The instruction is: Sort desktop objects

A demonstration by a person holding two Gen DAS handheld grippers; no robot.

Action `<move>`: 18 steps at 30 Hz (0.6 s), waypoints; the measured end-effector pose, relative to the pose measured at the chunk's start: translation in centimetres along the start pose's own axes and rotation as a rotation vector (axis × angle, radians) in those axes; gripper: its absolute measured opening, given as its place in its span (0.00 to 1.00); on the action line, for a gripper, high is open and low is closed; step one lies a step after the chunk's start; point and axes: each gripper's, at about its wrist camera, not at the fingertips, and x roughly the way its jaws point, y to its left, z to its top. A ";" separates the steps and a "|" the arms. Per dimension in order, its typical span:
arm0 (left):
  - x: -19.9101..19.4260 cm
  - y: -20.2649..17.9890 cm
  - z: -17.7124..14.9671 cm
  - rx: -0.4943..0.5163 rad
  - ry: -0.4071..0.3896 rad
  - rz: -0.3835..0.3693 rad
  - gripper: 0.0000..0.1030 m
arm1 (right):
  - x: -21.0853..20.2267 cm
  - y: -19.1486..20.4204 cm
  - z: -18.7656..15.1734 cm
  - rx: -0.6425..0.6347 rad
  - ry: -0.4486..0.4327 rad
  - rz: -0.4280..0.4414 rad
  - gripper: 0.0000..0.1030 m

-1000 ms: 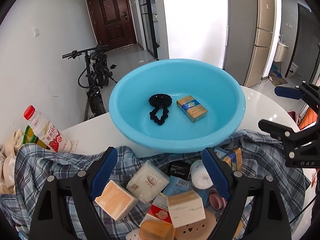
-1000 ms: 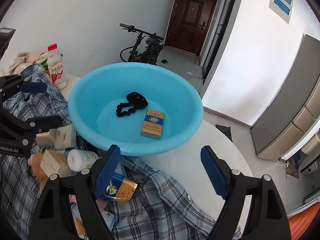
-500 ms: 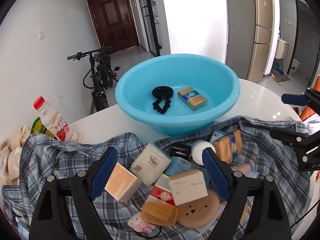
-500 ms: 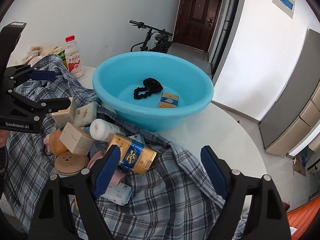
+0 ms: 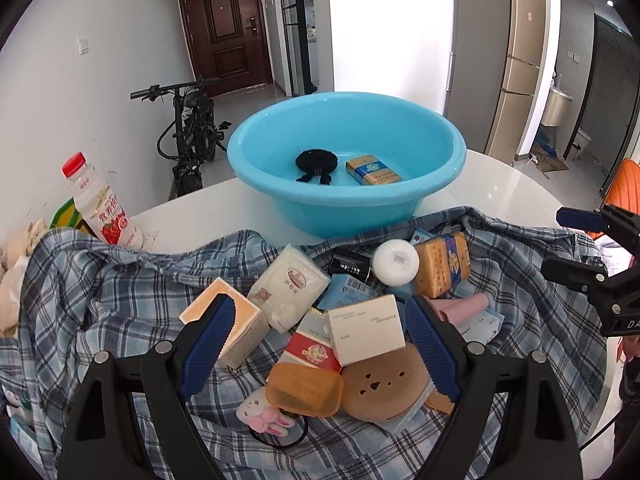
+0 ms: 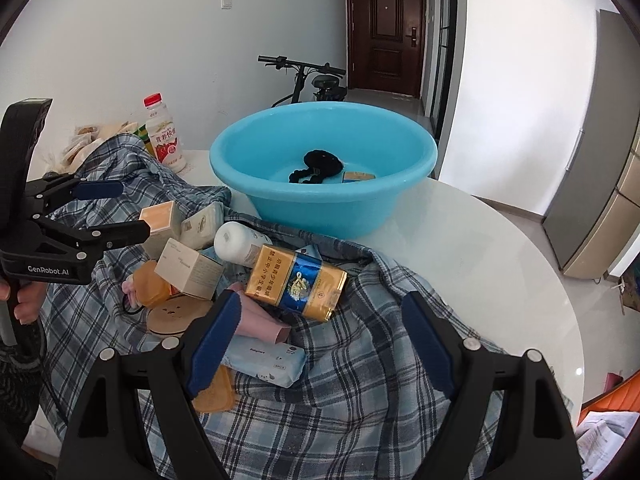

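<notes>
both hand-held grippers backed off basin (image 5: pixel 440 184) | pile (image 5: pixel 360 328) overlapped, labels unreadable

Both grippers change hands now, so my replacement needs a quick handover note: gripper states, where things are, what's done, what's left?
Left gripper: open, empty, above the pile on the plaid shirt.
Right gripper: open, empty, over the shirt near the gold-blue carton.
Done: a black hair tie and a small gold-blue pack lie in the blue basin.
Left: everything on the shirt, including the white box, white bottle, tissue pack, orange case, round wooden disc and pink tube. The drink bottle stands on the table beside the shirt.
</notes>
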 end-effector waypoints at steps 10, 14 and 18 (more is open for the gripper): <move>2.6 1.2 -2.3 -0.035 0.081 -0.016 0.86 | 1.3 0.2 -1.7 0.022 0.006 -0.001 0.79; 2.9 1.3 -2.7 -0.041 0.087 -0.019 0.86 | 1.5 0.1 -2.0 0.033 0.011 0.044 0.79; 3.1 0.1 -3.0 0.020 0.115 -0.024 0.86 | 1.5 0.6 -2.5 0.024 0.014 0.058 0.79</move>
